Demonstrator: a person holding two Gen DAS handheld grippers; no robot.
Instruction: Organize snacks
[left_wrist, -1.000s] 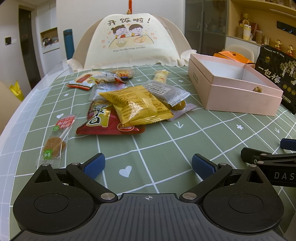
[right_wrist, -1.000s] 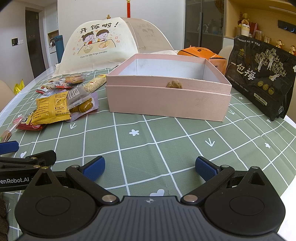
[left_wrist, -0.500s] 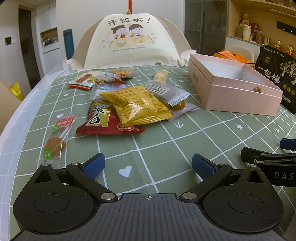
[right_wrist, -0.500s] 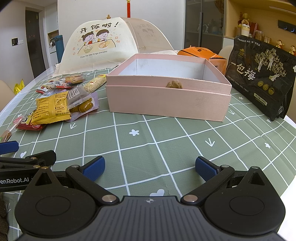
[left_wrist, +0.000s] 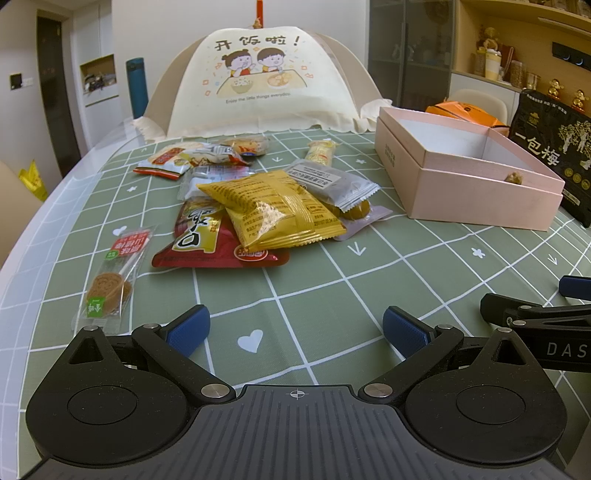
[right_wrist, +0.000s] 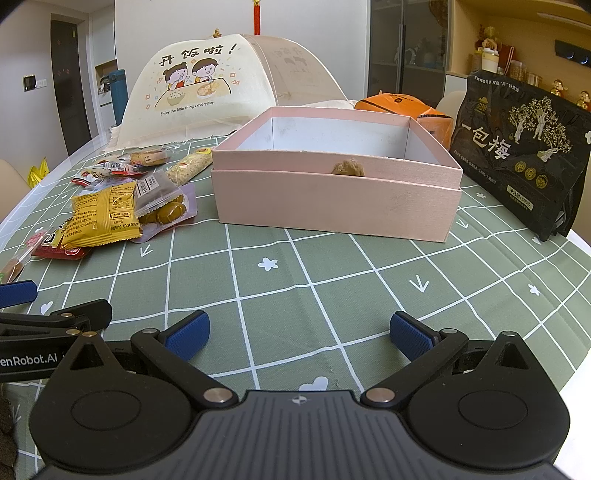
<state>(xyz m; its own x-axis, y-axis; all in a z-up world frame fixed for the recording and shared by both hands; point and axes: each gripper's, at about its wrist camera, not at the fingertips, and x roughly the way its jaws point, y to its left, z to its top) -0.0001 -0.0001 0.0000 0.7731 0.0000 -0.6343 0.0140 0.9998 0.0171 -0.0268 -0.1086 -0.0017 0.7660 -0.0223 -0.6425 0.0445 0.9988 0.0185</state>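
Several snack packets lie in a loose pile on the green checked tablecloth: a yellow packet (left_wrist: 273, 210) on top of a red one (left_wrist: 207, 240), a grey-and-white one (left_wrist: 332, 182), and a clear biscuit sleeve (left_wrist: 114, 277) apart at the left. An open pink box (right_wrist: 336, 181) stands to the right of the pile, with one small brown snack (right_wrist: 347, 168) inside. My left gripper (left_wrist: 295, 328) rests open near the table's front, short of the pile. My right gripper (right_wrist: 299, 332) is open too, in front of the box. Both hold nothing.
A cloth food cover (left_wrist: 258, 81) with a cartoon print stands at the back. A black snack bag (right_wrist: 524, 147) leans right of the box, an orange box (right_wrist: 406, 107) behind it. More small packets (left_wrist: 199, 157) lie at the back left. The table edge (left_wrist: 33, 225) curves along the left.
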